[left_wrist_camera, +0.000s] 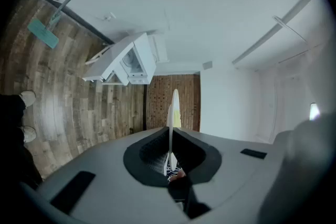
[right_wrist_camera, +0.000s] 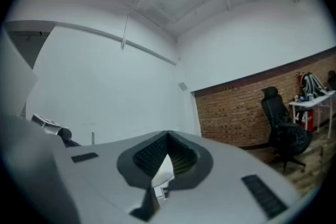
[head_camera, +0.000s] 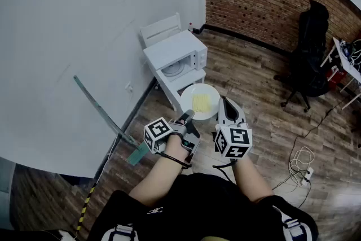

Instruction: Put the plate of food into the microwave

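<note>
A white plate (head_camera: 188,96) with yellow food (head_camera: 202,101) hangs in front of me above the wooden floor. My left gripper (head_camera: 189,117) is shut on its near rim. In the left gripper view the plate (left_wrist_camera: 174,107) stands edge-on between the pads of the left gripper (left_wrist_camera: 169,162). My right gripper (head_camera: 224,103) meets the plate's right rim. A white sliver of plate (right_wrist_camera: 164,171) sits pinched in the right gripper (right_wrist_camera: 167,159). The white microwave (head_camera: 176,53) stands just beyond on a low white stand, its front open with the turntable showing.
A white chair (head_camera: 161,28) stands behind the microwave against the white wall. A long-handled mop (head_camera: 107,118) leans on the wall at the left. A black office chair (head_camera: 307,65), a desk (head_camera: 347,59) and floor cables (head_camera: 302,166) lie to the right.
</note>
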Motion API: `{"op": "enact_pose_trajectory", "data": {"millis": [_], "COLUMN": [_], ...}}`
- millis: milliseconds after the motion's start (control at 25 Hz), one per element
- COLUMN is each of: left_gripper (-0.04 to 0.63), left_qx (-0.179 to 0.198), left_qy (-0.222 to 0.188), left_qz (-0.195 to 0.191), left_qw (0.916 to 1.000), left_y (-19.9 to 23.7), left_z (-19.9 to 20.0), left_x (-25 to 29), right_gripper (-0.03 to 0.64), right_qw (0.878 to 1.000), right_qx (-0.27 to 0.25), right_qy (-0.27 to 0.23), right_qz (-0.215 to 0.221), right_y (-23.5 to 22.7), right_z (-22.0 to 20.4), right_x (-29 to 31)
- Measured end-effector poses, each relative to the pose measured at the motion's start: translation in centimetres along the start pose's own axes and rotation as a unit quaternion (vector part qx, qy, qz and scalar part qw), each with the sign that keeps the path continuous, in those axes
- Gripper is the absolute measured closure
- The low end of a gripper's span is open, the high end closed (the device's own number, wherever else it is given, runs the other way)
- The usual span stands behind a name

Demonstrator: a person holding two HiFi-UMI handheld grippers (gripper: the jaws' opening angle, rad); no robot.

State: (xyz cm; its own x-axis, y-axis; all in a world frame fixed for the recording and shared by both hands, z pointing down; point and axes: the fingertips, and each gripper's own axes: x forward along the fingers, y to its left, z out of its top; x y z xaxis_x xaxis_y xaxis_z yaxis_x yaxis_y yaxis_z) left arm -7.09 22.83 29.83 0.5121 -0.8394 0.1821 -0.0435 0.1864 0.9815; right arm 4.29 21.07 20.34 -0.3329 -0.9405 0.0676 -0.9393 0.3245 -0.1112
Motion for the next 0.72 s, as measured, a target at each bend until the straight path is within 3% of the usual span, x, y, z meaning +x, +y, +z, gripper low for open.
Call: {"op": "enact_pose_trajectory", "data": {"millis": [480,720], "left_gripper": [0.584,0.584], "left_qx": [0.002,0.004], "left_qy": [0.031,0.057], "left_qz": [-0.004,-0.002], "left_qw": [0.9995,0.9984], "left_y": [0.2,0.3], "left_z": [2.5,5.0], "left_x": [1.5,2.9], "right_gripper": [0.611,0.611], "right_qw": [1.000,0.999], "right_qx": [-0.013,0.005], "right_qy": [-0.003,0.006], "right_qz": [-0.013,-0.039], "right_y": [1.8,2.3], "right_z": [-0.5,-1.3], "right_x": [1.8,3.9]}}
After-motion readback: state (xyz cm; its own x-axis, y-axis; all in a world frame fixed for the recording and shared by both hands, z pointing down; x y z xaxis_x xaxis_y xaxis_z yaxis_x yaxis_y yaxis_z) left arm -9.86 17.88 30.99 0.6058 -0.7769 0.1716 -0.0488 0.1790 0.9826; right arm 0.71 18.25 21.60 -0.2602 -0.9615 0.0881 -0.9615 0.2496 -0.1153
